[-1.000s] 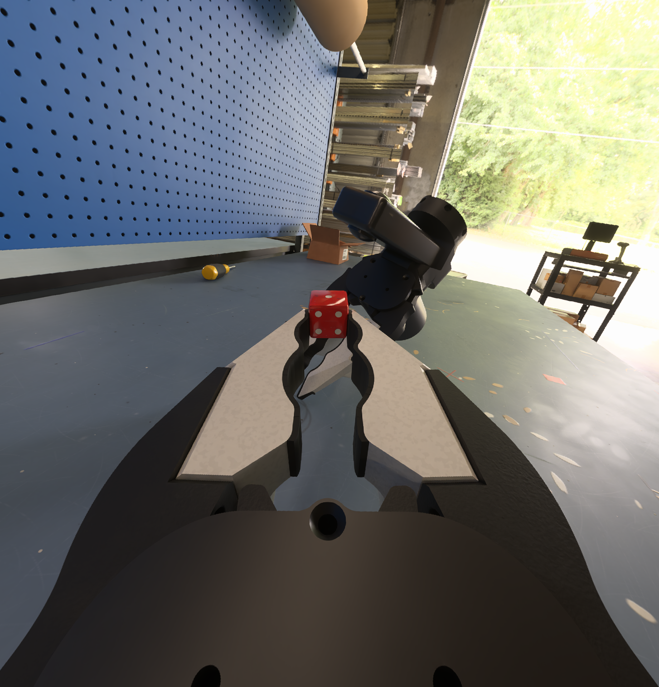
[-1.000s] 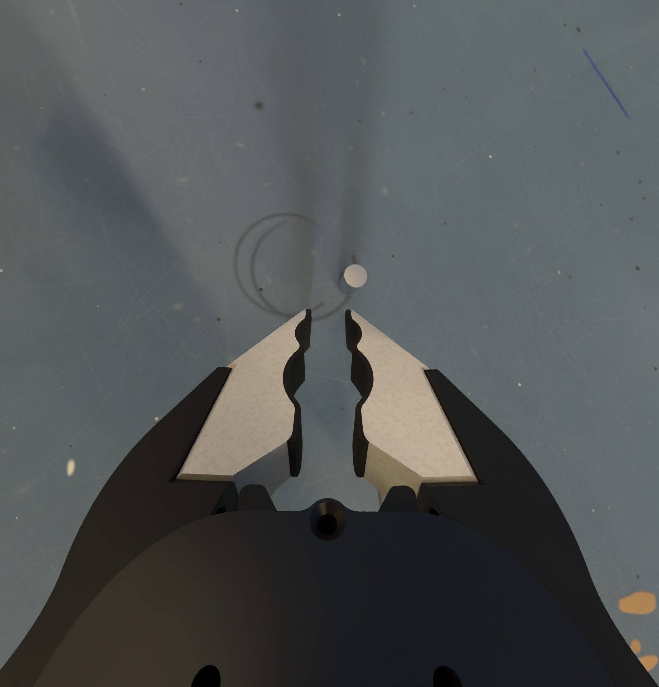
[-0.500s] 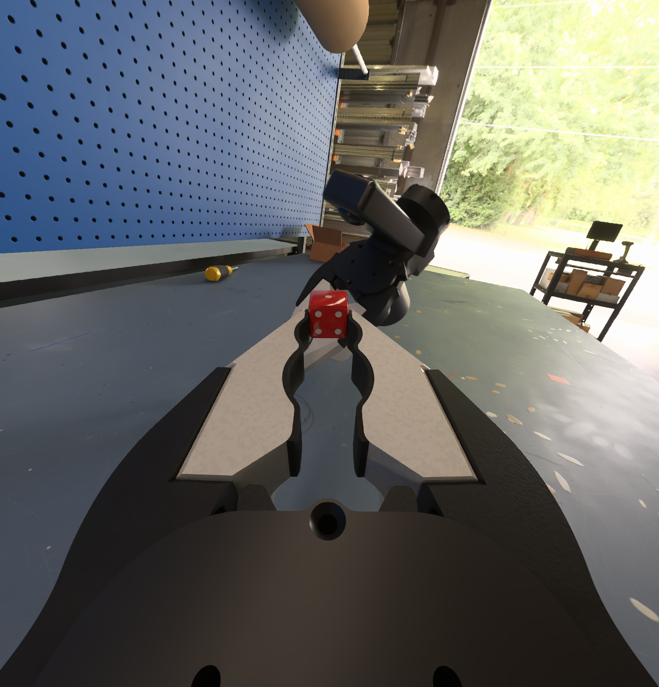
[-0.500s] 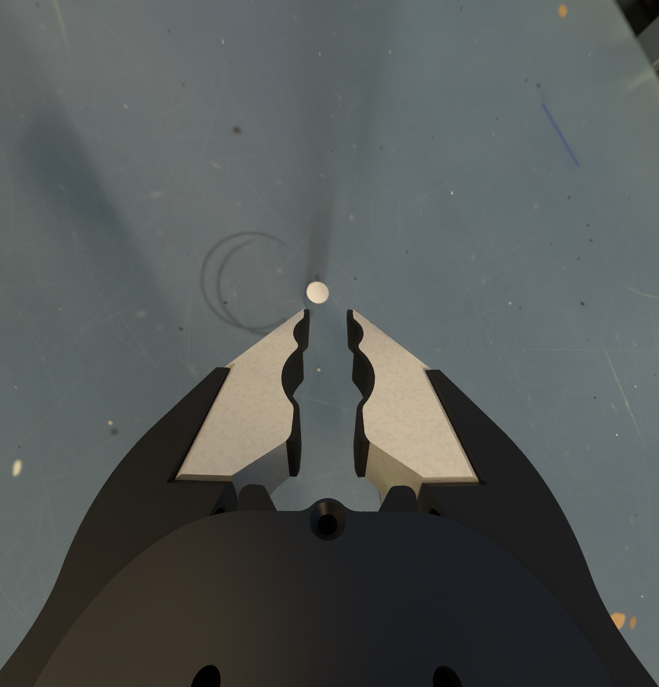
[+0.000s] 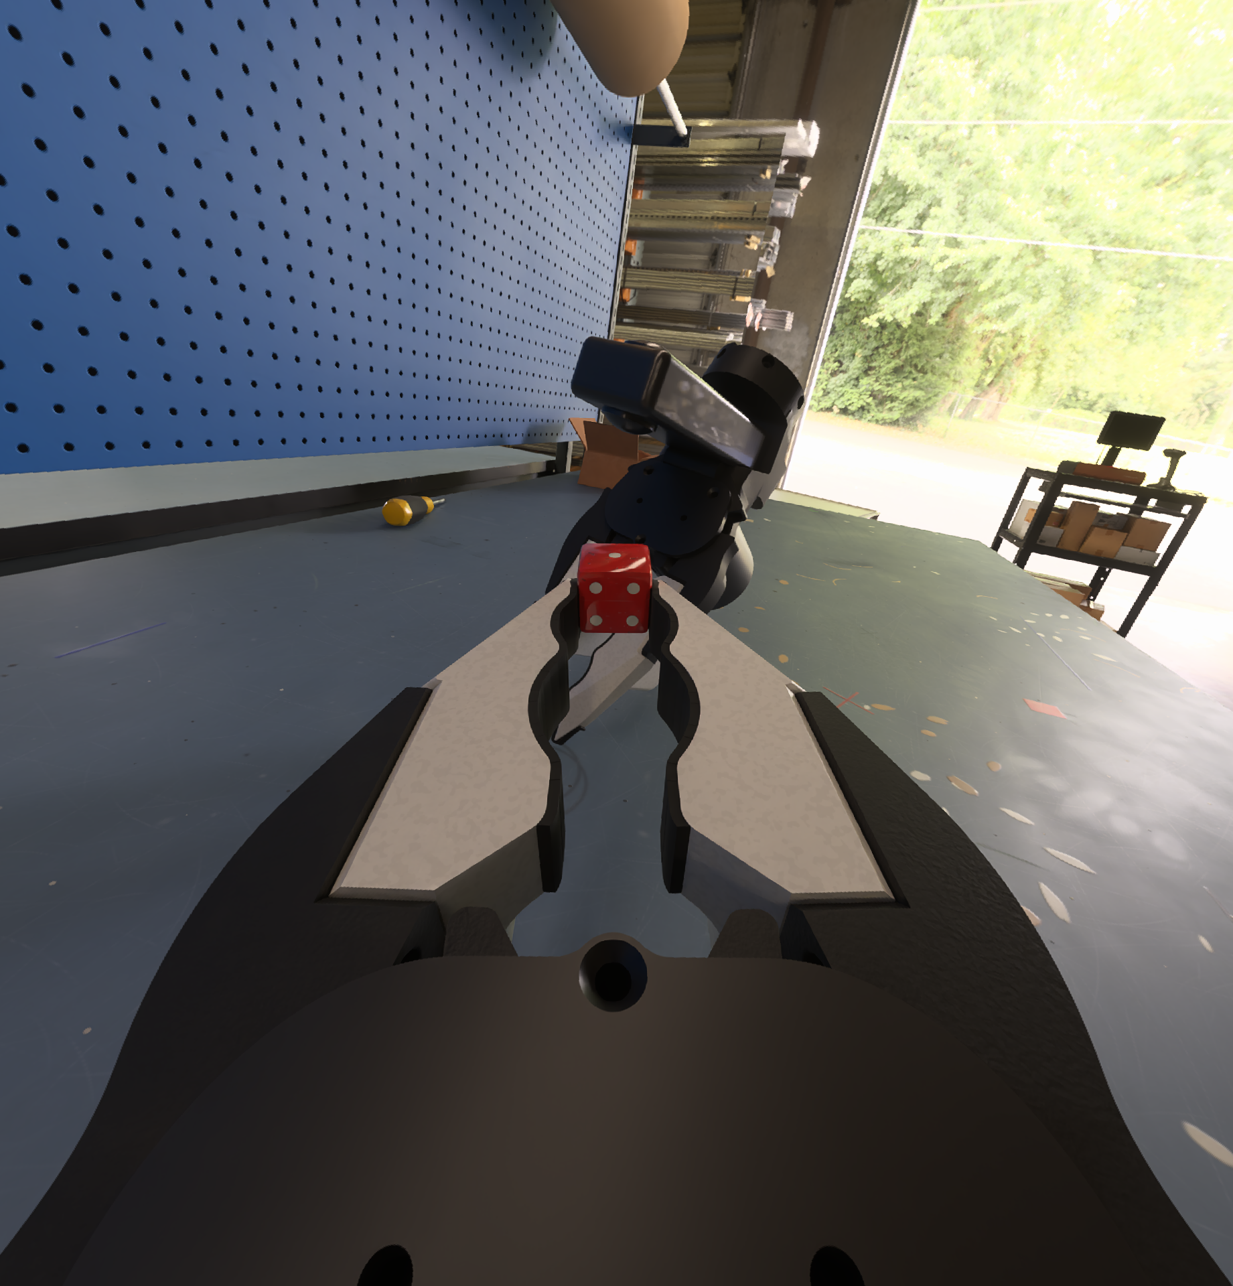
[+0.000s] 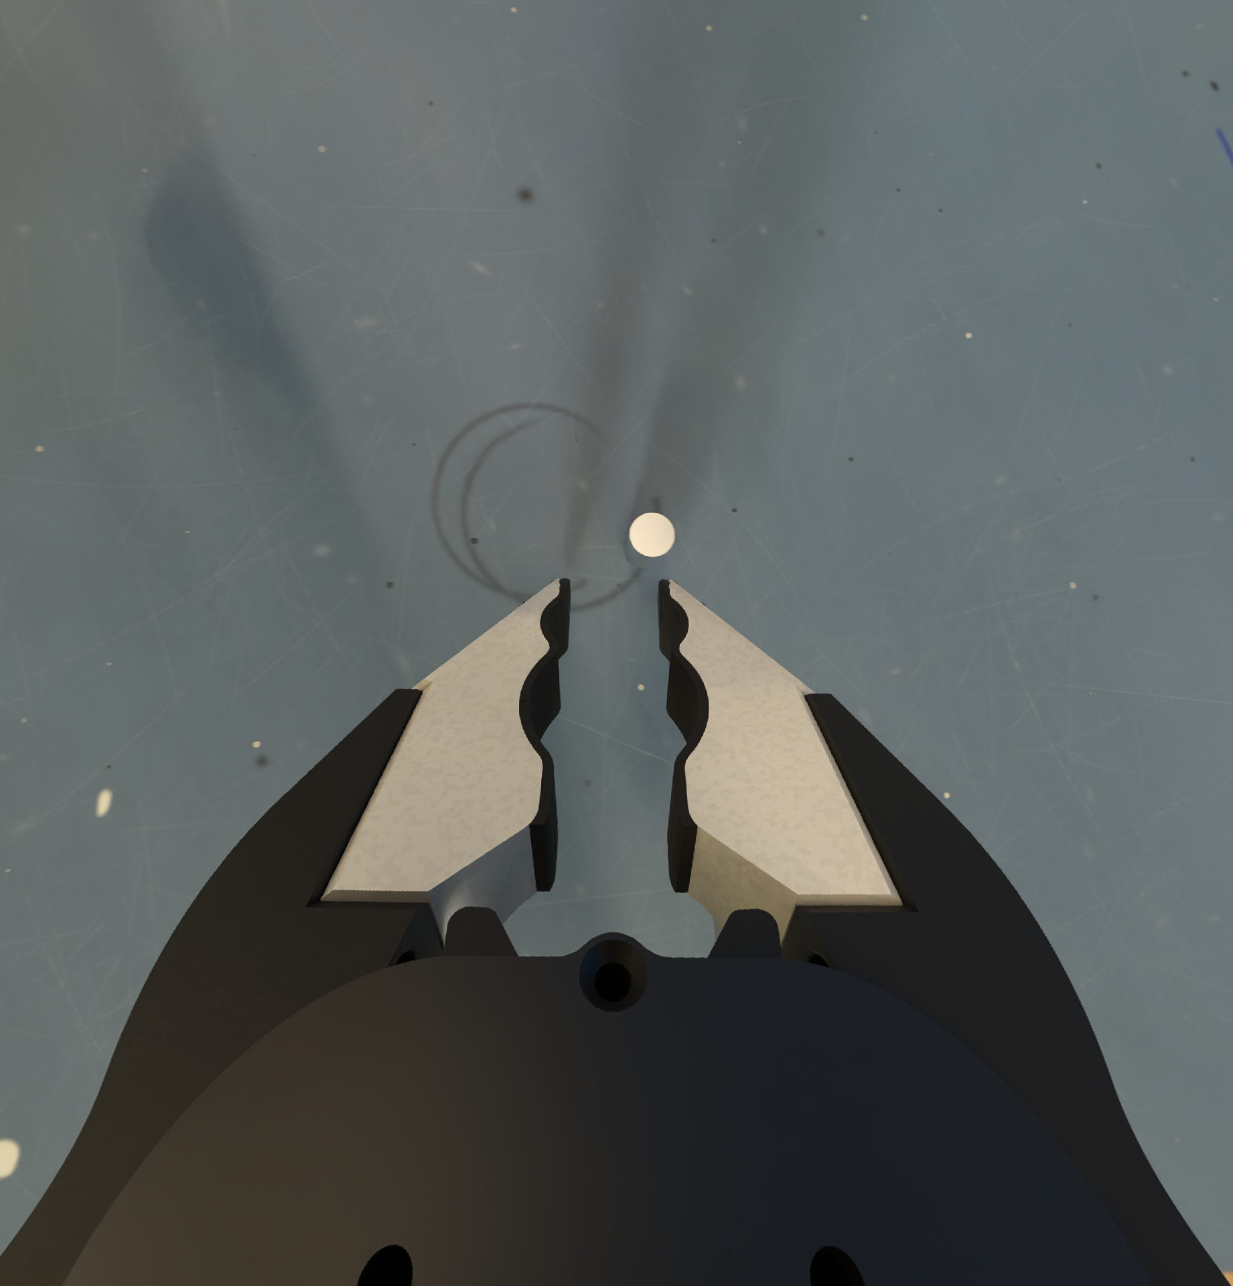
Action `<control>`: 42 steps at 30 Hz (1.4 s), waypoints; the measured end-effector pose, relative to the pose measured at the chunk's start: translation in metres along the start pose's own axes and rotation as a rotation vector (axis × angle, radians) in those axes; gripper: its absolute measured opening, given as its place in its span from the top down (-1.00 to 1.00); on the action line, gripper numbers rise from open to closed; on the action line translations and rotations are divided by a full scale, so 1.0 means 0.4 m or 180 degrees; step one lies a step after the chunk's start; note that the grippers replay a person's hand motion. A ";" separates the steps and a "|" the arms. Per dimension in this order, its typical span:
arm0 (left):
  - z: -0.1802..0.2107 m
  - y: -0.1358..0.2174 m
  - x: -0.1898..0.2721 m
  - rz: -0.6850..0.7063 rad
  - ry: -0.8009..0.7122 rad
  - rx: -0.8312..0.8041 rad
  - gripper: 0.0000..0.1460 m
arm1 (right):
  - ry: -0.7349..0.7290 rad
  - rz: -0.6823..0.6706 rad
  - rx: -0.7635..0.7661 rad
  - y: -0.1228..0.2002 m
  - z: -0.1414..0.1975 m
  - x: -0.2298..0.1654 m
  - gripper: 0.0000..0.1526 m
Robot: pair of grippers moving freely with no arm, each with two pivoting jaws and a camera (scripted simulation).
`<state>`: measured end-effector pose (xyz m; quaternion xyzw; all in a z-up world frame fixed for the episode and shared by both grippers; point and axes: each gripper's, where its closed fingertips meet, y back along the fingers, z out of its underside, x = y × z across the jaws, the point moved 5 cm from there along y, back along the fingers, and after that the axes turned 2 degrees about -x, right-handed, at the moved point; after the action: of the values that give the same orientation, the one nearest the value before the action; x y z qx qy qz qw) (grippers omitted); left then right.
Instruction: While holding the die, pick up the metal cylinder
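My left gripper is shut on a red die with white dots, held at the fingertips above the grey table. Just beyond the die, the right gripper's black body points down at the table, and one of its pale fingers shows between my left jaws. In the right wrist view the right gripper is open and empty. The metal cylinder stands upright, seen end-on as a small pale disc. It is just past the fingertips, slightly right of the gap. It is hidden in the left wrist view.
A blue pegboard wall runs along the table's far left edge. A yellow-handled screwdriver lies near it, with a cardboard box farther back. A black cart stands off the table at right. A dark ring mark is on the table.
The right gripper shifted sideways over the cylinder and back, so the disc again sits slightly right of the gap. Its jaws opened a little wider. The left gripper kept the die still.
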<state>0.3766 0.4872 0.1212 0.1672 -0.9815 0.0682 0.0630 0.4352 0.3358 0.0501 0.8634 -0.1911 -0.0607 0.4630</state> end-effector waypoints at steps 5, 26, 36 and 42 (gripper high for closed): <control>-0.001 0.001 0.000 0.0007 0.0002 0.0015 0.74 | 0.0036 -0.0094 0.0036 0.007 -0.005 -0.015 0.67; -0.001 0.002 0.001 0.0002 -0.0006 0.0021 0.74 | 0.0103 -0.0040 0.0014 0.002 -0.012 -0.006 0.65; -0.002 0.004 0.000 -0.0005 0.0006 0.0019 0.74 | 0.1076 -0.0570 -0.0205 0.000 -0.041 0.052 0.73; -0.004 0.009 -0.003 -0.0005 0.0030 0.0049 0.74 | 0.1368 -0.0836 -0.0410 -0.021 -0.045 0.051 0.73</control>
<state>0.3766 0.4913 0.1220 0.1681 -0.9806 0.0764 0.0664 0.4613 0.3459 0.0547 0.8426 0.0296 0.0526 0.5351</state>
